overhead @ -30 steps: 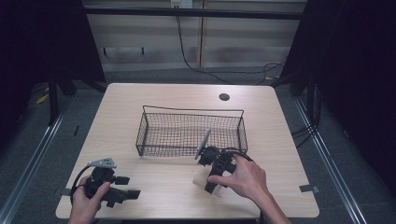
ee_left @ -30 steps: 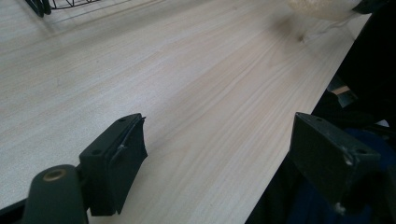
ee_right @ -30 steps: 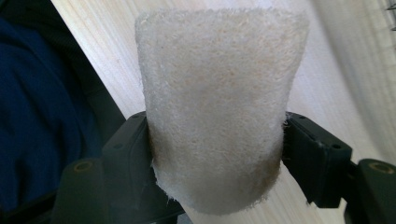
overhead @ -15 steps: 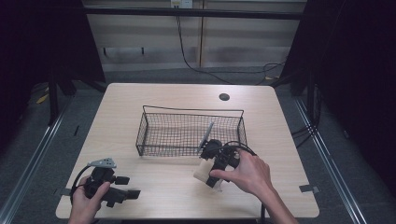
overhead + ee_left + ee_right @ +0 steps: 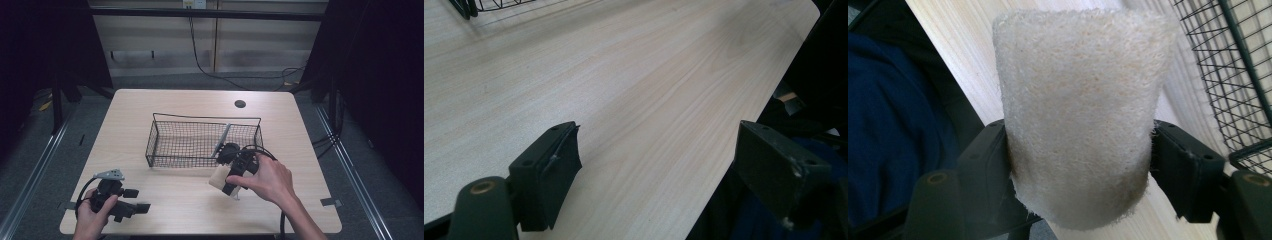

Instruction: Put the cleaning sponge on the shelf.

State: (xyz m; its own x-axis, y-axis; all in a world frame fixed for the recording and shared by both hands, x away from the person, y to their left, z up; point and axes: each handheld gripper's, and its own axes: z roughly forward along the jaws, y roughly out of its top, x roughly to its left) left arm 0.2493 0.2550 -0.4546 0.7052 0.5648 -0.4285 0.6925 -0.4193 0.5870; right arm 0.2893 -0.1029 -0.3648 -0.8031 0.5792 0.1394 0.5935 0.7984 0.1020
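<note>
A cream fibrous sponge is squeezed between the jaws of my right gripper, which is shut on it. From above, that sponge hangs just in front of the black wire basket, with the right gripper and hand over the table's front right. My left gripper rests near the front left corner, held by the other hand. Its jaws stand wide apart in the left gripper view, with bare table between them.
The light wooden table has a dark round hole at the back. The basket has a divider. Dark floor and metal rails surround the table; the front edge lies close to both hands.
The right hand and its gripper have carried the sponge a little to the left and toward the basket's front. The left gripper has stayed put.
</note>
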